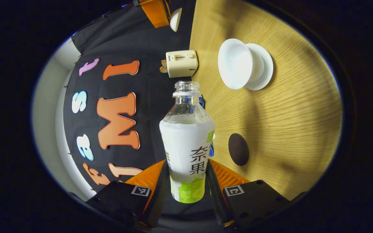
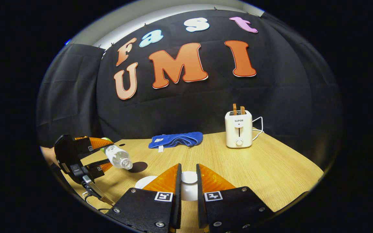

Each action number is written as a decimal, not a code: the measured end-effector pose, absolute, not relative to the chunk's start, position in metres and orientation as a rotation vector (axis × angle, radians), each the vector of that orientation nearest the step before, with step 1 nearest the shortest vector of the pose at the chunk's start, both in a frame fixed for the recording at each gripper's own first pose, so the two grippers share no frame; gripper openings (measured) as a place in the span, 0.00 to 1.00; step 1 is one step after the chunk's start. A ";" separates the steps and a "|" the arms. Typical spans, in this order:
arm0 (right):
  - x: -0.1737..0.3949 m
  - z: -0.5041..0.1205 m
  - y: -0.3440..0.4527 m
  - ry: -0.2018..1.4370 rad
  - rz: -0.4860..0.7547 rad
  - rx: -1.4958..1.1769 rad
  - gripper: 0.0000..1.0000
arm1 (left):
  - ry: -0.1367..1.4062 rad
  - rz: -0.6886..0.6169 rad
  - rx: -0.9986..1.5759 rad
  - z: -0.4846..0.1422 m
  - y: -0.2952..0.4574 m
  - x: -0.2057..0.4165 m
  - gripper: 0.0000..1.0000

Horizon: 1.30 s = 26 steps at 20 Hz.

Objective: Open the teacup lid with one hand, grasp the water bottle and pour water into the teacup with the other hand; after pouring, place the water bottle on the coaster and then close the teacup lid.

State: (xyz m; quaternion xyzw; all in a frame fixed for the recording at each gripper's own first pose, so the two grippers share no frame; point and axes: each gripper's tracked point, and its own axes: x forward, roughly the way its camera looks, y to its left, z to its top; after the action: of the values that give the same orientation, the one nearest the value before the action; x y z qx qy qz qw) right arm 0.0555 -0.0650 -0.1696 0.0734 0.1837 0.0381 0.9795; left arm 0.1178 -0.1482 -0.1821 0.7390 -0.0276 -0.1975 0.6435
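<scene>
In the left gripper view, the left gripper at the bottom centre of the frame is closed on the clear plastic water bottle with a white and green label; both fingers press on its sides. The bottle has no cap and its open mouth points to the upper centre. The white ceramic teacup on its white saucer is in the upper right of the frame, on the light wooden table, and the cup is open. The dark round coaster lies right of the bottle.

In the right gripper view, the right gripper at the bottom centre is closed on the white round teacup lid. The bottle is tilted at the lower left, with its mouth down to the right, above the table near the coaster. A blue folded cloth and a cream toaster stand at the back of the table
</scene>
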 end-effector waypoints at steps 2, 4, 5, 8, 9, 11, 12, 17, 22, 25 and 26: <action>0.056 -0.170 -0.066 0.370 0.077 0.142 0.21 | -0.084 -0.444 1.725 -0.180 -0.148 0.117 0.67; 0.055 -0.169 -0.066 0.369 0.077 0.140 0.21 | -0.088 -0.449 1.739 -0.180 -0.149 0.119 0.69; 0.055 -0.169 -0.067 0.369 0.076 0.141 0.21 | -0.092 -0.448 1.748 -0.179 -0.148 0.119 0.70; 0.055 -0.170 -0.068 0.371 0.076 0.145 0.21 | -0.118 -0.441 1.765 -0.177 -0.149 0.117 0.67; 0.055 -0.170 -0.068 0.372 0.079 0.144 0.21 | -0.129 -0.441 1.768 -0.176 -0.150 0.117 0.67; 0.054 -0.171 -0.067 0.373 0.082 0.140 0.21 | -0.145 -0.444 1.784 -0.175 -0.152 0.117 0.67; 0.054 -0.171 -0.066 0.373 0.082 0.137 0.21 | -0.152 -0.444 1.796 -0.172 -0.152 0.118 0.68; 0.053 -0.171 -0.067 0.372 0.092 0.136 0.21 | -0.193 -0.441 1.828 -0.163 -0.157 0.120 0.69; 0.052 -0.169 -0.071 0.374 0.092 0.137 0.21 | -0.227 -0.420 1.869 -0.142 -0.159 0.124 0.68; 0.052 -0.166 -0.069 0.368 0.098 0.136 0.21 | -0.243 -0.403 1.908 -0.131 -0.158 0.127 0.68; 0.052 -0.166 -0.068 0.368 0.100 0.135 0.21 | -0.252 -0.397 1.927 -0.127 -0.159 0.127 0.68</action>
State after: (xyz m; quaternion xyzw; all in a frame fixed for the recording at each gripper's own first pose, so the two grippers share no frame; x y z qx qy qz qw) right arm 0.0521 -0.0684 -0.1661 0.0673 0.1827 0.0497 0.9796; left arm 0.1269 -0.1590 -0.1273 0.8132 -0.1065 -0.1675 0.5472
